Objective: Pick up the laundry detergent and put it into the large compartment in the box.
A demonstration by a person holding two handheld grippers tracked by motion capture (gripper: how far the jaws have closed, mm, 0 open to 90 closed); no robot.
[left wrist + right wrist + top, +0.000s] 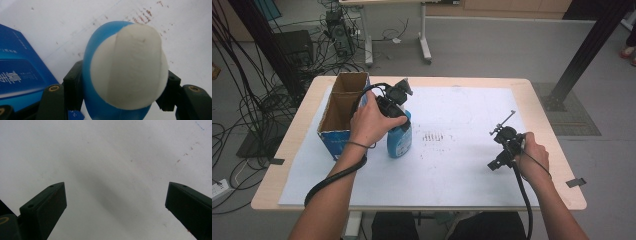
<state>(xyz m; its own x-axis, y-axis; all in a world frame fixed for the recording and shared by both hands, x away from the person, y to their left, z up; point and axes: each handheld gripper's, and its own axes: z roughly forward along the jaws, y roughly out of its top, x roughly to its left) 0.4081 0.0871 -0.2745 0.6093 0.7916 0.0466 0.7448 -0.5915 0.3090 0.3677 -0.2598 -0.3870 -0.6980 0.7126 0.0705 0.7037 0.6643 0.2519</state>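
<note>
Blue bottle clamped in the left gripper, standing on the white sheet just beside the open box.
Jaws pinch it below the white cap, so I would keep that squeeze steady and the bottle upright while lifting it towards the box; the right gripper rests wide apart and empty, well away.

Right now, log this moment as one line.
left gripper: shut on blue bottle | bottle: upright beside cardboard box | right gripper: open, nothing between jaws, over white sheet
</note>
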